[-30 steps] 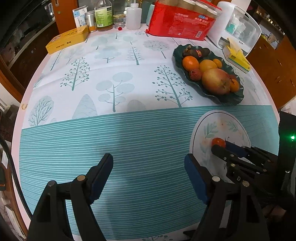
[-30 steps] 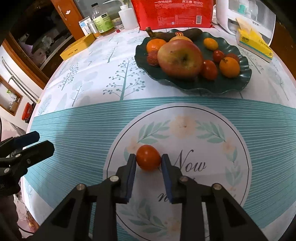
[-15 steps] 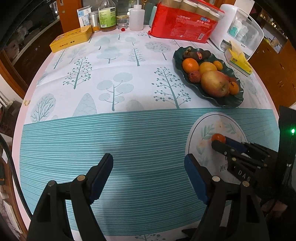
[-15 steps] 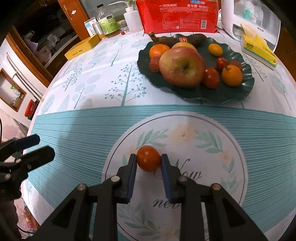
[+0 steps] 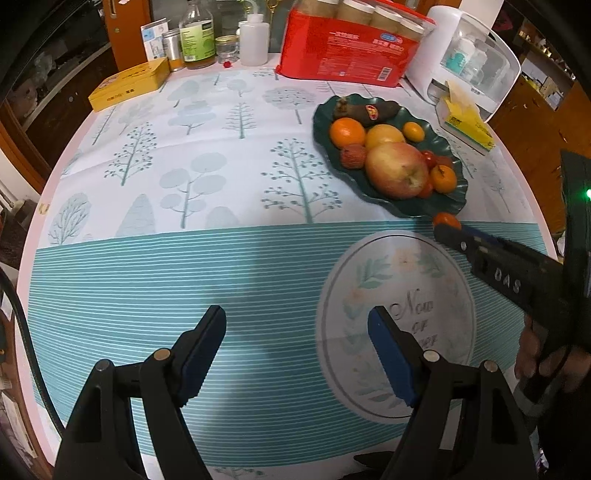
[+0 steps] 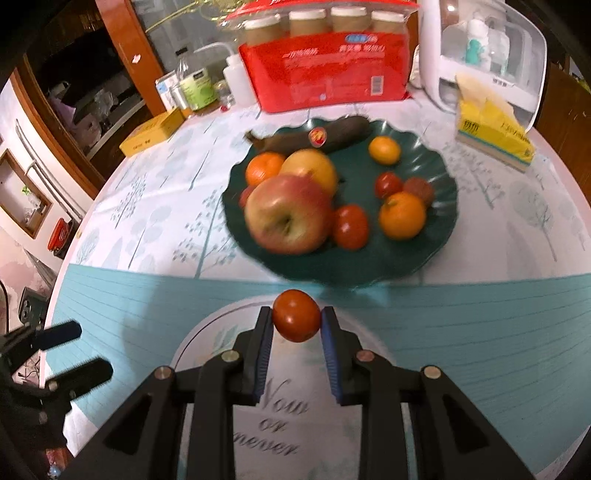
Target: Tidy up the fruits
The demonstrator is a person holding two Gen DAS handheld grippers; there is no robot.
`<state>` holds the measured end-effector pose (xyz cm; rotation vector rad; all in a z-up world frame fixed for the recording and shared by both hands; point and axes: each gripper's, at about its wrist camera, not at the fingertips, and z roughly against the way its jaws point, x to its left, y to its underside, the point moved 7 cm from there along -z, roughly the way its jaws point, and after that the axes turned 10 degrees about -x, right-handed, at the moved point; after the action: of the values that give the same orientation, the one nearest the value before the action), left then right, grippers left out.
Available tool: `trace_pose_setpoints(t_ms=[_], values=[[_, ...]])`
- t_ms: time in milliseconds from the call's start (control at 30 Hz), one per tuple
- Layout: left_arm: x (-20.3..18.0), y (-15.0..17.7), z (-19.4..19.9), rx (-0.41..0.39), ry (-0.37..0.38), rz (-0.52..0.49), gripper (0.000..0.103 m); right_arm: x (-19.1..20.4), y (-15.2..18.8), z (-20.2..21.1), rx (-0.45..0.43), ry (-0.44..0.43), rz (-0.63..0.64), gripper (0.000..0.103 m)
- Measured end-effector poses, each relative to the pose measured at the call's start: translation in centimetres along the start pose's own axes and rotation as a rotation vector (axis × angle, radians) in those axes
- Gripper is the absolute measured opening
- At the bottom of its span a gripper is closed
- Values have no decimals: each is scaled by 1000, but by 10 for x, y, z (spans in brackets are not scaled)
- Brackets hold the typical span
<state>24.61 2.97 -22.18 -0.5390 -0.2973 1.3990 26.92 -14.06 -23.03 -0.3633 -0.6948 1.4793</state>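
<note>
My right gripper (image 6: 296, 325) is shut on a small red tomato (image 6: 296, 320) and holds it above the tablecloth, just short of the near rim of the dark green fruit plate (image 6: 436, 236). The plate holds a large apple (image 6: 286, 218), oranges, small tomatoes and a dark banana (image 6: 314, 138). In the left wrist view the same tomato (image 5: 446, 220) sits at the tip of the right gripper (image 5: 448, 230), beside the plate (image 5: 454, 199). My left gripper (image 5: 297, 343) is open and empty, low over the teal striped cloth.
A red package (image 5: 347, 55), bottles (image 5: 195, 35), a yellow tin (image 5: 129, 85), a white appliance (image 5: 476, 62) and a yellow tissue pack (image 5: 467, 123) stand along the table's far side. The round table edge curves at left and right.
My right gripper has lifted the tomato off the round printed patch and carried it forward toward the green plate. My left gripper has stayed open and roughly in place.
</note>
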Motion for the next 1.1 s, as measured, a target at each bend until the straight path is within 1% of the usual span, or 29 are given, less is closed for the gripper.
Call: trace_pose_setpoints(t_ms=[267, 500, 567, 633, 800, 967, 1033, 1100], values=[[-23, -8, -6, -2, 0, -14, 78, -23, -23, -6, -61, -22, -2, 26], [-32, -19, -4, -27, -12, -21, 78, -29, -26, -16, -57, -49, -4, 28], [-33, -21, -3, -34, -19, -20, 78, -29, -24, -18, -45, -54, 4, 34], [-35, -21, 1, -45, -28, -16, 78, -31, -23, -16, -50, -59, 1, 48], [-36, -17, 13, -69, -32, 17, 78, -38, -21, -2, -67, -52, -20, 62], [-42, -6, 23, -85, -17, 85, 78, -49, -7, 21, -56, -37, -56, 65], [-48, -1, 27, -92, -12, 97, 78, -53, 0, 30, -48, -37, -54, 68], [-55, 4, 31, -98, -20, 100, 78, -57, 10, 42, -39, -34, -40, 69]])
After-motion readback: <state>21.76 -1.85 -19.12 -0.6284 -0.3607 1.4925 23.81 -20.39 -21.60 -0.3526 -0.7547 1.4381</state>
